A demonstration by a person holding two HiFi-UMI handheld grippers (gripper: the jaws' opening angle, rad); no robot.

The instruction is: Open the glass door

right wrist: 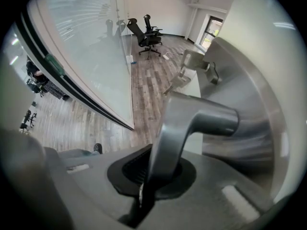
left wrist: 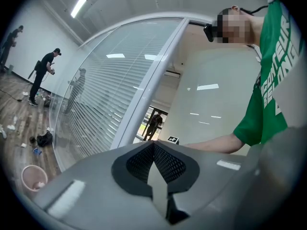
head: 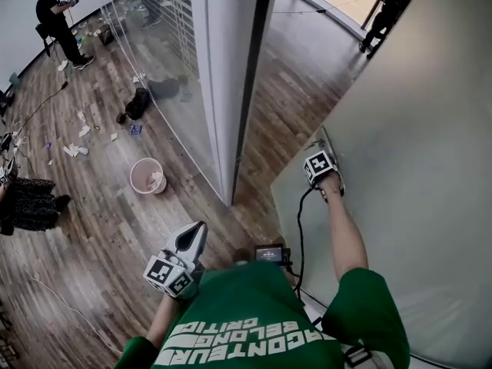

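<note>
The frosted glass door point(head: 407, 175) stands swung away from its white frame post point(head: 231, 75), with wood floor showing in the gap. My right gripper point(head: 326, 151) points steeply down at the door's edge. In the right gripper view it point(right wrist: 152, 163) is shut on the door's metal lever handle point(right wrist: 192, 119), which rises out from between the jaws. My left gripper point(head: 197, 231) hangs free near my waist, apart from the door. In the left gripper view its jaws point(left wrist: 154, 146) are shut with nothing between them, and the door panel point(left wrist: 206, 104) shows ahead.
A curved glass wall with blinds point(head: 165, 44) runs left of the post. A pink waste bin point(head: 146, 176), a black bag point(head: 138, 102) and scattered litter lie on the wood floor. One person point(head: 58, 21) stands far left, another point(head: 390, 10) beyond the doorway. Office chairs point(right wrist: 144, 32) stand inside.
</note>
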